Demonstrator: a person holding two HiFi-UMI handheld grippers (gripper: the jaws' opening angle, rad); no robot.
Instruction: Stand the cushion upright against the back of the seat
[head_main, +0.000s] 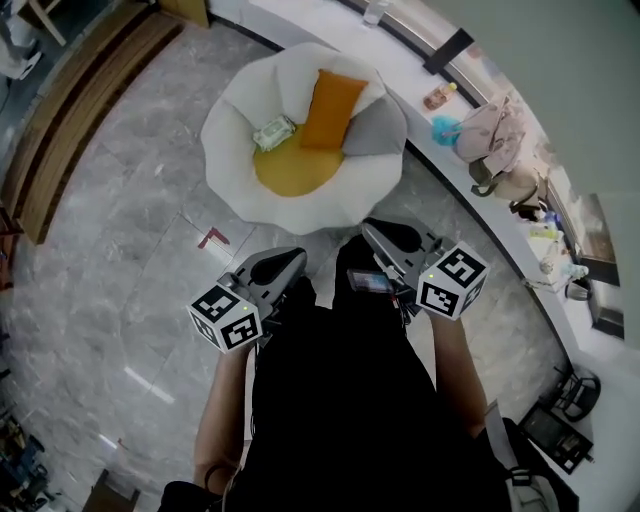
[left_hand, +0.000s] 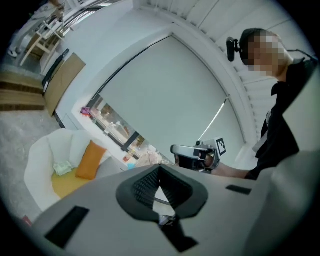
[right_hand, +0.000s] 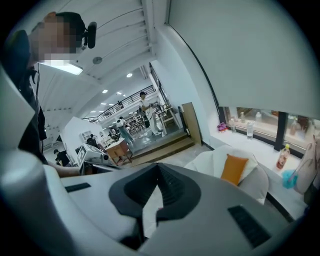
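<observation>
We hold the left hand-held gripper (head_main: 296, 258) and right hand-held gripper (head_main: 370, 232) side by side, both clenched and empty, with the cushion (head_main: 332, 108) in the seat (head_main: 232, 120) well ahead.

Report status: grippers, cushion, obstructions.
Left gripper shut, empty; right gripper same. Orange rectangular fabric cushion leans on white petal-shaped armchair back. Pale-green packet beside it.

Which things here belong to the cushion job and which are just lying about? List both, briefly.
For the job:
orange cushion, leaning upright on the seat back
white armchair
left gripper and right gripper, both shut and empty

Lying about:
grey cushion
pale green packet on the seat
bottle on the ledge
red mark on the floor
</observation>
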